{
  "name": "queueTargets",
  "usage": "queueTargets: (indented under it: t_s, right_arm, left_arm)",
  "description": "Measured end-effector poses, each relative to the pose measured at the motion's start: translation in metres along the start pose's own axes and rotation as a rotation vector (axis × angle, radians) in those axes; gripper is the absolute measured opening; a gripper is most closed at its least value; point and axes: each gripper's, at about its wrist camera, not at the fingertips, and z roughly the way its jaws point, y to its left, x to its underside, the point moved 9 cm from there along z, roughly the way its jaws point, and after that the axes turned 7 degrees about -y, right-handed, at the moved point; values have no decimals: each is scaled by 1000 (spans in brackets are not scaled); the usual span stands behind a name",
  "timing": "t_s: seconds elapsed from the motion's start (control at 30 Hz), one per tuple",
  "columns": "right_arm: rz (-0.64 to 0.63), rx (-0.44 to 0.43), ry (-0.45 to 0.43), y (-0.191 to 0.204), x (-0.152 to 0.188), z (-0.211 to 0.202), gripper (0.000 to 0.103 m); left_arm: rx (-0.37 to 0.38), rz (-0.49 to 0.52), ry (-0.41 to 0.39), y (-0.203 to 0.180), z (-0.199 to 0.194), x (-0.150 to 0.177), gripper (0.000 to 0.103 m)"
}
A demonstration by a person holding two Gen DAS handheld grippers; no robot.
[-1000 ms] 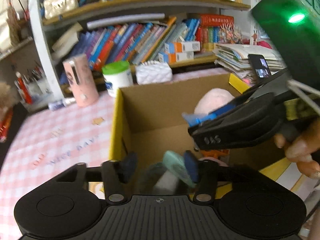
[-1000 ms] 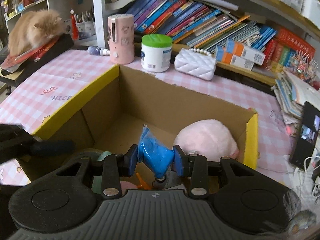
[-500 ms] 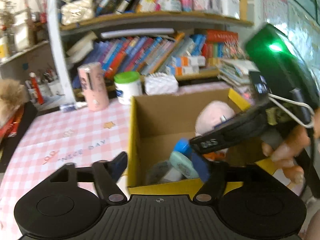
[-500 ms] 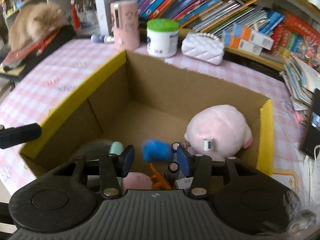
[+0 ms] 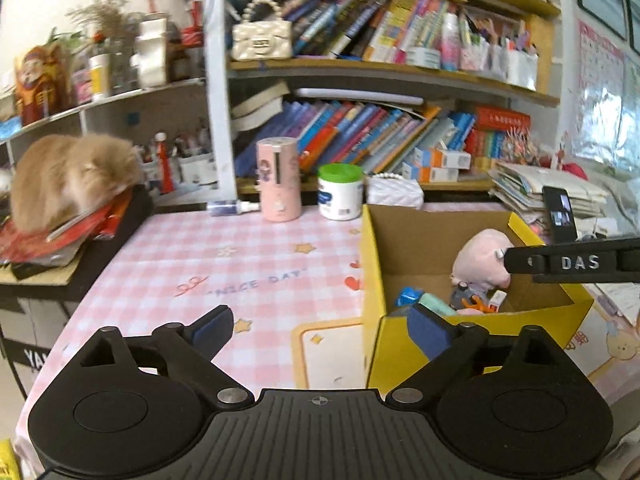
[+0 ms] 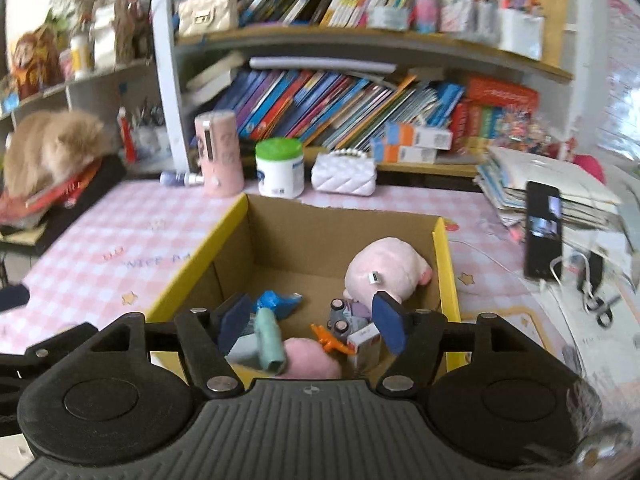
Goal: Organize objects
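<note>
- While both tools sit back from the cardboard box [image 6: 340, 236], neither one carries anything — the left hand-held gripper [image 5: 320, 330] has its jaws spread wide over the pink checked desk [image 5: 224, 256], and the right hand-held gripper [image 6: 310, 320] is spread apart too, hanging just over the box's near wall.
- Sorted stuff is already down in the box: a pink plush pig [image 6: 386, 270] against the far right wall, a blue wrapper [image 6: 276, 303] on the floor near the left, a mint-green tube [image 6: 270, 340], an orange toy [image 6: 328, 338], a small white carton [image 6: 362, 338] and another pink soft thing [image 6: 310, 362] bunched at the near end.
- My guess is that pile is near the front because that's the easy drop spot from this side; the far half of the box floor is bare cardboard, so there's room for more.
- Yellow flap edges [image 5: 370, 264] stand up around the opening — anything lowered in has to clear those first.
- Loose candidates are lined up along the desk's back edge: a pink cylinder [image 5: 278, 180], a green-lidded jar [image 5: 340, 192], a white quilted purse [image 5: 394, 192] and a small bottle lying flat [image 5: 230, 208].
- Open desk to the left of the box gives the left tool a clean run at them. The jar and purse are just behind the box's far wall, so the right one would have to reach over.
</note>
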Motion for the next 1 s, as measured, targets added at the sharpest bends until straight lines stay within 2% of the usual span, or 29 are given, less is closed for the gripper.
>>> queueTargets:
  t_s: [0.07,0.2,0.4,0.47,0.73,1.0]
  right_arm:
    - [29,29,-17,7,4,-15,77]
    - [54,94,-34,25,20,-43,85]
    - [53,123,-2,58,53,-72,95]
    - [60,137,11,66,65,-80,102]
    - [35,206,42,92,107,-106,103]
    - [41,203,87,105,129,-116,103]
  left_arm:
    - [-12,-3,2,8,-10,4,97]
    - [-49,-5,3,24,-31,13,100]
    - [-69,41,14,39,-56,35,100]
    - [-74,43,28,43,-63,43,100]
    - [-112,23,65,59,-84,67,100]
    - [-136,18,124,72,-91,87,100]
